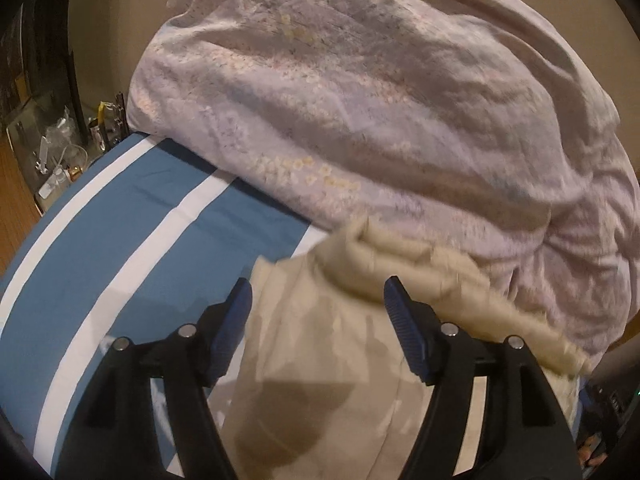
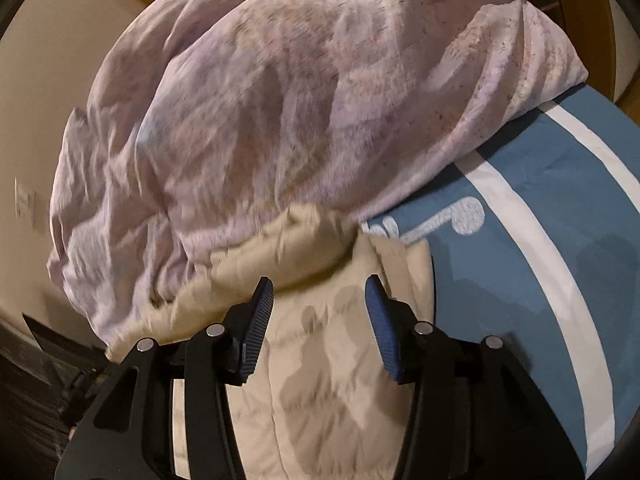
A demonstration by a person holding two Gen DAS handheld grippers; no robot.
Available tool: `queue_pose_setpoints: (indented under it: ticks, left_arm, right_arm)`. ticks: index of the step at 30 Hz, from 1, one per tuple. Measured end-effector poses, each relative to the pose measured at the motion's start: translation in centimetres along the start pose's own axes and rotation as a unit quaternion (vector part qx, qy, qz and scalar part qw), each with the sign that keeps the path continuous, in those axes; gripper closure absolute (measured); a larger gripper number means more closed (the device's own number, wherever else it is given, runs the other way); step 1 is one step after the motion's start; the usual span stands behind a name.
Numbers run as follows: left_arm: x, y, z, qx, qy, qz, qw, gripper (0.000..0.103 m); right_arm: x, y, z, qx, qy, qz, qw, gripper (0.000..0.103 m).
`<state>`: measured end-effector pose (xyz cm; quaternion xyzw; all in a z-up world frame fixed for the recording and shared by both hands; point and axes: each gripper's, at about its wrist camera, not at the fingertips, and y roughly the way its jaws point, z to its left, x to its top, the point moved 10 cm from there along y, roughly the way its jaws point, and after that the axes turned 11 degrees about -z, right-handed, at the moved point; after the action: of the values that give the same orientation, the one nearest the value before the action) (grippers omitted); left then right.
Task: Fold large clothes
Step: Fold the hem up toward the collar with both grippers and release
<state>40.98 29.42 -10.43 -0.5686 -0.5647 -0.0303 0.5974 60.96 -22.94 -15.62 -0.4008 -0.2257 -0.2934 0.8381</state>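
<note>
A beige garment [image 1: 320,352] lies on a blue bed cover with white stripes [image 1: 132,236], its far edge bunched against a big pink floral duvet [image 1: 360,100]. My left gripper [image 1: 318,292] is open just above the garment, its blue-padded jaws wide apart with nothing between them. In the right wrist view the same beige garment [image 2: 320,360] lies under my right gripper [image 2: 320,292], which is also open and empty. The garment's rumpled edge [image 2: 288,248] sits just beyond the fingertips. The pink duvet [image 2: 260,120] fills the space behind it.
The striped blue cover [image 2: 540,280] extends to the right in the right wrist view. In the left wrist view, small bottles and clutter [image 1: 64,152] stand on a low surface past the bed's left edge, above a wooden floor [image 1: 12,208]. A beige wall [image 2: 36,120] stands behind the duvet.
</note>
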Motion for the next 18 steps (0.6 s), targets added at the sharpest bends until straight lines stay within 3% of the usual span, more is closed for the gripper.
queue_pose_setpoints:
  ticks: [7, 14, 18]
  left_arm:
    - [-3.1, 0.5, -1.7, 0.009, 0.051, 0.005, 0.9987, 0.035]
    - [-2.7, 3.0, -3.6, 0.047, 0.132, -0.016, 0.99, 0.035]
    - [-3.0, 5.0, -3.6, 0.067, 0.145, -0.01, 0.9872, 0.035]
  right_arm:
    - [-2.0, 1.1, 1.8, -0.027, -0.095, 0.007, 0.995, 0.053]
    - [-1.9, 3.4, 2.7, -0.071, -0.17, -0.006, 0.983, 0.053]
    - [-2.0, 5.3, 2.2, -0.096, -0.191, -0.008, 0.977, 0.053]
